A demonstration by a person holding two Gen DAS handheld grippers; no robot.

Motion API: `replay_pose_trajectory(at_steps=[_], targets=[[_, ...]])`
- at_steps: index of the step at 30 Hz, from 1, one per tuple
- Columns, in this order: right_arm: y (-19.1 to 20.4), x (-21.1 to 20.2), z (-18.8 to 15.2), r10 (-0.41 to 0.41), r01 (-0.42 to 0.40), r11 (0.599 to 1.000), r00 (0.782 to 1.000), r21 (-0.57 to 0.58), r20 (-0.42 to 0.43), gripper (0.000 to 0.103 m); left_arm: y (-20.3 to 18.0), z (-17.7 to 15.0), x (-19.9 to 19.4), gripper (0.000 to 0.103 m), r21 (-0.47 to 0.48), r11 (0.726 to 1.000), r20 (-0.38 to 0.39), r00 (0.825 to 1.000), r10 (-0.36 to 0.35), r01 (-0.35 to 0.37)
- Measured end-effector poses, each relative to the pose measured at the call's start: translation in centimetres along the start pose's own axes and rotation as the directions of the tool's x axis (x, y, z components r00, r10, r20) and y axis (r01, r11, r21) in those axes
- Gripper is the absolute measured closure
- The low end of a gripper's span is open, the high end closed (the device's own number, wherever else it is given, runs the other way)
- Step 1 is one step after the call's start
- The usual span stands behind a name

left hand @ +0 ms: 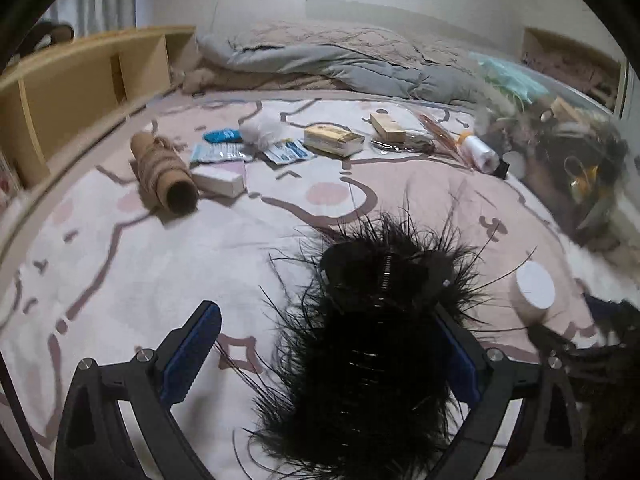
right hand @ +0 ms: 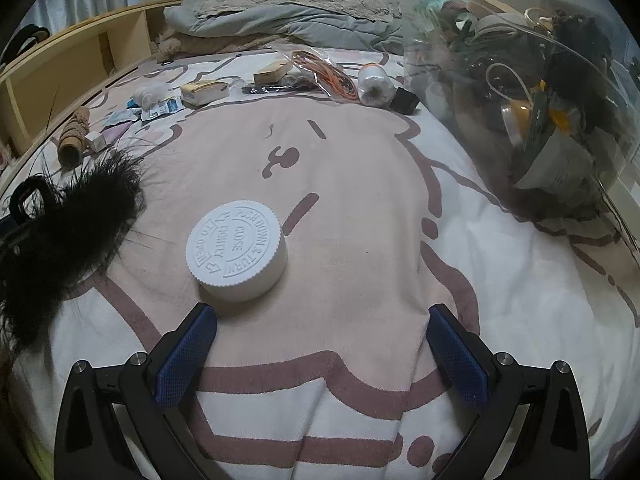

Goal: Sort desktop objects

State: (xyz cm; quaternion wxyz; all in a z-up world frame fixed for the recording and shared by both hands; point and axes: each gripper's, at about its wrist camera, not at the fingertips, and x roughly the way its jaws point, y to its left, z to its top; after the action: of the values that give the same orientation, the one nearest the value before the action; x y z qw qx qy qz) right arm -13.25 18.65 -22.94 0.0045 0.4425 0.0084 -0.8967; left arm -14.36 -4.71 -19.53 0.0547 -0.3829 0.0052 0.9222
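Note:
A black feathery hair clip [left hand: 372, 320] sits between the wide jaws of my left gripper [left hand: 328, 320]. It rests against the right pad [left hand: 460, 364], while the left pad [left hand: 192, 352] stands apart from it. The same clip [right hand: 72, 232] shows at the left edge of the right wrist view. A white screw-cap jar [right hand: 236, 252] stands on the patterned bedspread [right hand: 360, 184], just beyond the left fingertip of my right gripper [right hand: 320, 316]. That gripper is open with nothing between its fingers. The jar [left hand: 534, 286] also appears to the right of the clip in the left wrist view.
A clear plastic bin [right hand: 520, 80] packed with odds and ends stands at the right. Farther back lie a twine-wrapped cardboard tube [left hand: 164, 172], a white box [left hand: 218, 180], small cartons [left hand: 334, 140], packets, an orange cord bag [right hand: 324, 72] and a white roll [right hand: 374, 84]. A wooden shelf [left hand: 80, 80] runs along the left.

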Motion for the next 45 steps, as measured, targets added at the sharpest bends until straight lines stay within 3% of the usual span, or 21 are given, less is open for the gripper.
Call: replay_pose_trajectory(at_steps=[6, 11, 17, 24, 29, 39, 45], targets=[[-0.3, 0.2, 0.3, 0.026, -0.026, 1.000, 0.999, 0.006, -0.023, 0.000, -2.1, -0.5, 0.2, 0.015, 0.065, 0.994, -0.023, 0.996, -0.090, 0.091], [-0.4, -0.1, 0.3, 0.032, -0.031, 0.999, 0.999, 0.011, -0.020, 0.000, -3.7, -1.1, 1.2, 0.023, 0.119, 0.986, -0.076, 0.992, -0.105, 0.114], [-0.2, -1.5, 0.8, 0.125, -0.126, 0.992, 0.990, 0.007, 0.062, 0.001, -3.8, -1.3, 1.6, 0.031, 0.119, 0.985, -0.089, 0.989, -0.116, 0.127], [1.0, -0.3, 2.2, 0.166, -0.163, 0.985, 0.985, -0.055, 0.055, 0.034, -4.0, -1.4, 1.9, 0.031, 0.115, 0.984, -0.105, 0.987, -0.122, 0.134], [0.9, 0.2, 2.4, 0.197, -0.195, 0.980, 0.979, -0.050, 0.048, 0.046, -3.7, -1.5, 2.2, 0.031, 0.088, 0.986, -0.121, 0.984, -0.130, 0.141], [1.0, 0.0, 2.2, 0.185, -0.182, 0.982, 0.981, -0.056, 0.057, 0.051, -3.2, -1.4, 2.7, 0.031, 0.052, 0.985, -0.128, 0.979, -0.160, 0.167], [-0.7, -1.2, 2.4, 0.123, -0.123, 0.992, 0.988, -0.004, 0.098, 0.051, -3.4, -1.4, 2.8, 0.029, 0.064, 0.985, -0.133, 0.980, -0.150, 0.159]])
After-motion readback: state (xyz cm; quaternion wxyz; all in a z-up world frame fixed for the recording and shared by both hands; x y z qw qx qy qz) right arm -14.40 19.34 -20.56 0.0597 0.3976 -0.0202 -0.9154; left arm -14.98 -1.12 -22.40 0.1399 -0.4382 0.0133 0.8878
